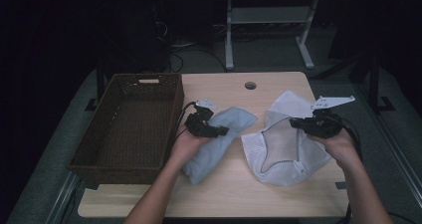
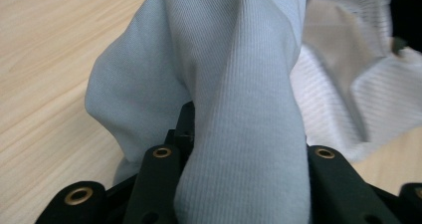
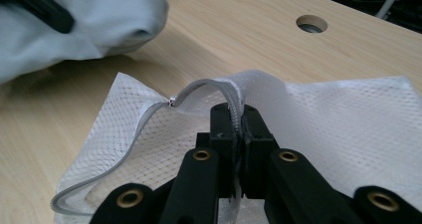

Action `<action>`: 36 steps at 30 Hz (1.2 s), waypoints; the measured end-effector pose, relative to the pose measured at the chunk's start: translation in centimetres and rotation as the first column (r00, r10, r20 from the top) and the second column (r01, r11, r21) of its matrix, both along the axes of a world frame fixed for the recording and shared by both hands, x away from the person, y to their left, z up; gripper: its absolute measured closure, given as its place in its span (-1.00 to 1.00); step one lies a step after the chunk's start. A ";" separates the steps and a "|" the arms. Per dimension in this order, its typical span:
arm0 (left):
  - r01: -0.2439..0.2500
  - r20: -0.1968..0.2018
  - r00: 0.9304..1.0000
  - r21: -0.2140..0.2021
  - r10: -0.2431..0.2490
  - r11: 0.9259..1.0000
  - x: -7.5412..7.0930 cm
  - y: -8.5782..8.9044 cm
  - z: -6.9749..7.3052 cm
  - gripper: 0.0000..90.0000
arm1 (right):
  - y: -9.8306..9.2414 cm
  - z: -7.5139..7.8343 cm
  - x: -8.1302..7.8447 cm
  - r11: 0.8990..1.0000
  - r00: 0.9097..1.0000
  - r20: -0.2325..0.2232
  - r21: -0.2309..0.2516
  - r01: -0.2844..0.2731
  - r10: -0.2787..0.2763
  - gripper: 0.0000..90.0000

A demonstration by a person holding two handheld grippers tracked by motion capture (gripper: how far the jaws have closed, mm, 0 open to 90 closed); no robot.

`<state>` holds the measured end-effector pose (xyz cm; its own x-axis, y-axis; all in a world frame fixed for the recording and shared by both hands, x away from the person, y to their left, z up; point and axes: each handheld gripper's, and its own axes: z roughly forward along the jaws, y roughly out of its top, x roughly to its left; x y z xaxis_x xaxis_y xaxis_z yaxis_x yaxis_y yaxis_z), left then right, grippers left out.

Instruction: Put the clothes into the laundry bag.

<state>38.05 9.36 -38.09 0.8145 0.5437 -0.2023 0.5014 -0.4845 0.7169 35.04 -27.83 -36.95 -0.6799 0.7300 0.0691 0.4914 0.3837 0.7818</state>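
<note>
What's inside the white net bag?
The white net bag looks empty: its mouth gapes, held up at the grey rim by the right gripper, and only mesh shows inside. The far corners are covered by folds. The blue cloth is outside, in the left gripper.

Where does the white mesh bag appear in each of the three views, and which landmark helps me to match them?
High view: the white mesh bag lies right of centre on the table, its rim pinched by the right gripper.
Left gripper view: upper right, behind the light blue cloth.
Right gripper view: centre and lower half, its grey-edged rim between the shut jaws.
Shared landmark: the light blue cloth.
</note>
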 end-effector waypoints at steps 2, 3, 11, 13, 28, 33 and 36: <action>0.010 0.008 1.000 -0.004 -0.010 1.000 -0.6 0.1 0.6 0.43 | 0.3 -0.3 0.4 1.000 1.000 -0.007 -0.002 0.000 0.000 0.92; 0.013 0.009 1.000 -0.004 -0.013 1.000 -0.7 0.1 0.8 0.43 | 0.4 -0.4 0.7 1.000 1.000 -0.009 -0.001 -0.001 0.001 0.92; 0.091 0.026 0.996 -0.020 -0.091 0.996 -2.6 -0.5 1.6 0.43 | 1.6 -0.4 2.4 1.000 1.000 -0.030 0.001 0.003 -0.003 0.92; 0.118 0.029 0.993 -0.019 -0.118 0.993 -2.9 -1.0 1.4 0.43 | 2.0 -0.5 2.5 1.000 1.000 -0.029 0.005 -0.004 0.005 0.92; 0.311 0.046 0.949 0.022 -0.312 0.950 -5.5 -5.9 0.2 0.43 | 3.6 -0.4 1.3 0.997 0.996 -0.026 -0.009 -0.080 0.080 0.91; 0.336 0.039 0.941 0.029 -0.337 0.941 -5.6 -6.6 -0.5 0.43 | 3.9 -0.4 0.6 0.993 0.992 -0.040 -0.005 -0.117 0.117 0.92; 0.347 0.040 0.936 0.044 -0.349 0.937 -5.6 -7.0 -1.0 0.43 | 3.9 -0.4 0.2 0.991 0.990 -0.046 -0.005 -0.130 0.130 0.91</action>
